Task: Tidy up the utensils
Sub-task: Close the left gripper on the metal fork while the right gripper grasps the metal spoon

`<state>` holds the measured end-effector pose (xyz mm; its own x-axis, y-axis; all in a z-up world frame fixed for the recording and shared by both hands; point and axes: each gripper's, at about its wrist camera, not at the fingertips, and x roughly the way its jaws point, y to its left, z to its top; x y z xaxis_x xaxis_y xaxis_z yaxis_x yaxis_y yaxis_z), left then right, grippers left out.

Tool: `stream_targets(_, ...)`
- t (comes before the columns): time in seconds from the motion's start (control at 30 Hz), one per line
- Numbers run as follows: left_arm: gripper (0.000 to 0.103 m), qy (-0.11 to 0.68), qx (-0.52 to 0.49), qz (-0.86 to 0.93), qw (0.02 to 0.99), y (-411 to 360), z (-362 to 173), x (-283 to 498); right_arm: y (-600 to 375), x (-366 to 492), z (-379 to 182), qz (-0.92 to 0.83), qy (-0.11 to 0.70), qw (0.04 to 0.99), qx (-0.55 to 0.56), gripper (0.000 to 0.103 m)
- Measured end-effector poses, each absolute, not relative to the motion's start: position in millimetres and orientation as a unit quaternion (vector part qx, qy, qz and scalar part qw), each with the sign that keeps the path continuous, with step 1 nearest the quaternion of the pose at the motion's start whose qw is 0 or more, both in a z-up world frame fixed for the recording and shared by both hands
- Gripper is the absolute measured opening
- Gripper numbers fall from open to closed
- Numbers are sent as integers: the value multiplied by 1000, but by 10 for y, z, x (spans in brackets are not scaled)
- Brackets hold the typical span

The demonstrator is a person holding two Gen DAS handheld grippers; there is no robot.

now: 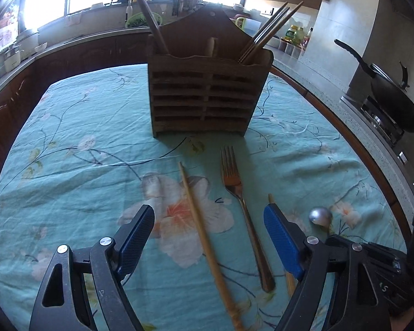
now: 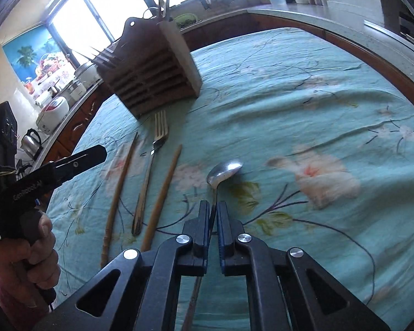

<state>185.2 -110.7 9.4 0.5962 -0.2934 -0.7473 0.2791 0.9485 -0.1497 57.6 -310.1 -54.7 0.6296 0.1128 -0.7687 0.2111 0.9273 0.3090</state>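
Note:
A wooden utensil holder stands on the floral teal tablecloth, with chopsticks in its right compartment and a dark utensil handle in its left. Before it lie a wooden chopstick, a fork, a second chopstick and a metal spoon. My left gripper is open above the first chopstick and the fork. My right gripper is shut on the spoon's handle; the spoon bowl points ahead. The holder, the fork and both chopsticks show to its left.
Kitchen counters ring the table. A wok sits on a stove at the right. Appliances and a kettle line the left counter. The left gripper's body and the hand holding it are at the right view's left edge.

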Motion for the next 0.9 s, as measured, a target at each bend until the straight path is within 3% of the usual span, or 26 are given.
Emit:
stream_targets(0.2,75,432,15,-154,889,-1443,-97,2460,-3364,492,-524,-36,414,883,216,4)
stream_targets(0.3,64,446,28,-154,881,-1586,-238,2714,-3380,495,-545,-36,417,882,218,4)
stream_targets(0.4,50,461,34,-160,872,-1651,-367,2887,-3387,542,-571,-34,420,879,222,4)
stream_targets(0.43,37,465,34,-163,869,-1661,-406,2918,-3389,559,-575,-33,420,879,224,4)
stream_targets(0.47,34,457,39,-163,874,-1670,-414,2923,-3391,573,-577,-32,420,879,223,4)
stream_targets(0.5,24,456,41,-169,873,-1677,-431,2922,-3394,580,-578,-32,420,879,224,4)
stream_targets(0.63,18,453,35,-189,871,-1663,-461,2845,-3397,602,-577,-33,421,878,225,4)
stream_targets(0.9,17,450,-29,-208,868,-1297,-355,2413,-3260,697,-588,-19,426,879,215,4)
